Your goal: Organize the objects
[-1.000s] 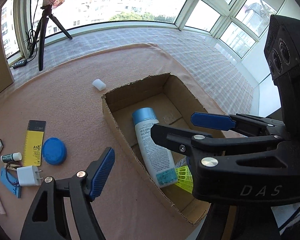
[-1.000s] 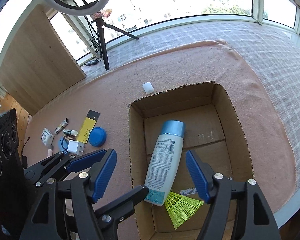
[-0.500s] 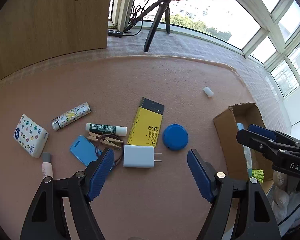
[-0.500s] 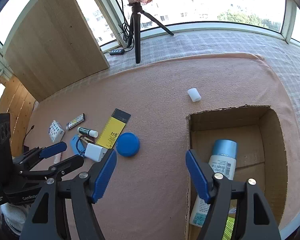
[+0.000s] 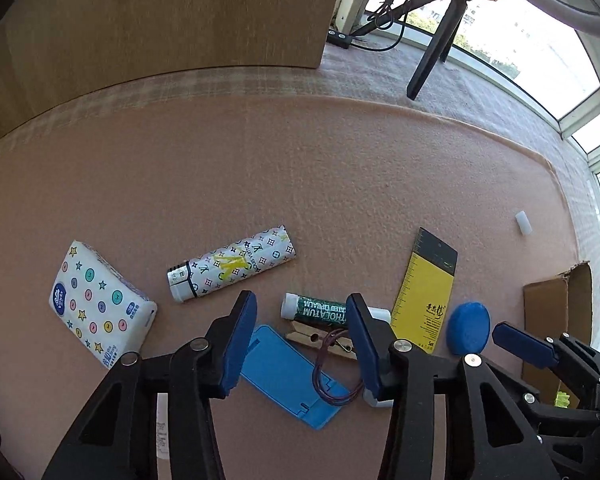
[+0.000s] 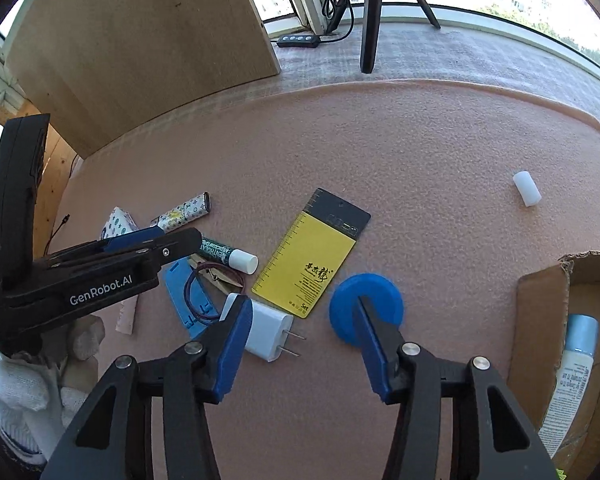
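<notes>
My left gripper is open and empty, low over a blue card, a wooden clothespin and a green lip balm tube. My right gripper is open and empty, between a white charger plug and a blue round lid. A yellow ruler card lies beyond them. The cardboard box at right holds a white bottle with a blue cap.
A patterned lighter and a tissue pack lie at left on the pink cloth. A small white cap lies far right. A tripod and a wooden board stand behind.
Both grippers swung left, away from the box, and dropped toward the loose items. The left one narrowed its opening over the blue card and lip balm.
</notes>
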Motion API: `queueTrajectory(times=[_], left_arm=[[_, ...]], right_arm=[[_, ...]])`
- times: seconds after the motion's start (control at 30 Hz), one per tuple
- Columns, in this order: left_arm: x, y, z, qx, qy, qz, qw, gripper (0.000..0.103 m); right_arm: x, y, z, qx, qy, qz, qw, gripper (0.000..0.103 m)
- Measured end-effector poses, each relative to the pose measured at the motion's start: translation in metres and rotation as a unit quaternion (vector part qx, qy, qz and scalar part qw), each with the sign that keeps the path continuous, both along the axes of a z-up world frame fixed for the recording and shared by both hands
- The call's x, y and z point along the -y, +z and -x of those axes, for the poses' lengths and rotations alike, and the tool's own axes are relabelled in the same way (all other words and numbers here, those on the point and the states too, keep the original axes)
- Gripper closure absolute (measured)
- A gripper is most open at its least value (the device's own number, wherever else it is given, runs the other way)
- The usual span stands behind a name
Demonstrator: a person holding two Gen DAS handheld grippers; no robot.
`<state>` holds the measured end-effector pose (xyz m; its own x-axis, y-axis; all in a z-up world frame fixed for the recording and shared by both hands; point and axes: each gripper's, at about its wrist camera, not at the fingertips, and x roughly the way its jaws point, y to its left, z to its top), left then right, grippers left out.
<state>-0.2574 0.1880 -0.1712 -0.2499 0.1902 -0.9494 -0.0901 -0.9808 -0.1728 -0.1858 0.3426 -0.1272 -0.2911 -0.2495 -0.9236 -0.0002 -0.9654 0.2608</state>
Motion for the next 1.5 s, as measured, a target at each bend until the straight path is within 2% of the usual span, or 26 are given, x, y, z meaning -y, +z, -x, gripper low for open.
queueTrajectory(times=[0.2, 0.33, 0.5, 0.6, 0.77, 0.9, 1.0, 1.03, 1.1, 1.2, 1.33, 1.5], left_arm=[[-0.019, -0.020, 0.012, 0.008, -0.020, 0.012, 0.9997, 0.070], [-0.028, -0.025, 0.008, 0.007, -0.041, 0.020, 0.9989, 0.075], [-0.029, -0.022, -0.024, 0.007, -0.078, 0.019, 0.9968, 0.076], [-0.026, -0.020, -0.047, 0.013, -0.087, 0.013, 0.9960, 0.082], [-0.025, -0.019, -0.088, 0.006, -0.104, 0.016, 0.9944, 0.083], [-0.019, -0.019, -0.123, 0.004, -0.118, 0.013, 0.9929, 0.083], [-0.007, -0.019, -0.138, -0.011, -0.112, 0.042, 0.9927, 0.083], [-0.002, -0.018, -0.142, -0.017, -0.101, 0.051, 0.9935, 0.083], [0.010, -0.018, -0.146, -0.021, -0.078, 0.057, 0.9951, 0.083], [0.018, -0.011, -0.155, -0.026, -0.069, 0.041, 0.9964, 0.083], [0.015, 0.005, -0.172, -0.044, -0.090, 0.010, 0.9949, 0.083], [-0.006, 0.006, -0.173, -0.040, -0.137, -0.002, 0.9897, 0.083]], right_arm=[[0.011, -0.015, 0.007, 0.014, 0.005, 0.000, 1.000, 0.059], [0.018, -0.024, 0.008, 0.027, 0.015, 0.006, 1.000, 0.059], [0.032, -0.031, -0.007, 0.032, 0.052, -0.002, 0.998, 0.059], [0.037, -0.031, -0.021, 0.035, 0.070, 0.002, 0.997, 0.059], [0.039, -0.030, -0.049, 0.039, 0.099, -0.006, 0.994, 0.059], [0.034, -0.027, -0.071, 0.035, 0.115, -0.048, 0.992, 0.059], [0.023, -0.027, -0.080, 0.029, 0.097, -0.109, 0.989, 0.060], [0.018, -0.028, -0.082, 0.029, 0.089, -0.114, 0.989, 0.060], [0.009, -0.024, -0.085, 0.028, 0.072, -0.097, 0.992, 0.060], [0.006, -0.011, -0.095, 0.009, 0.065, -0.052, 0.996, 0.060], [0.023, -0.005, -0.104, -0.001, 0.084, -0.020, 0.996, 0.060], [0.048, -0.028, -0.107, 0.016, 0.089, -0.002, 0.996, 0.061]])
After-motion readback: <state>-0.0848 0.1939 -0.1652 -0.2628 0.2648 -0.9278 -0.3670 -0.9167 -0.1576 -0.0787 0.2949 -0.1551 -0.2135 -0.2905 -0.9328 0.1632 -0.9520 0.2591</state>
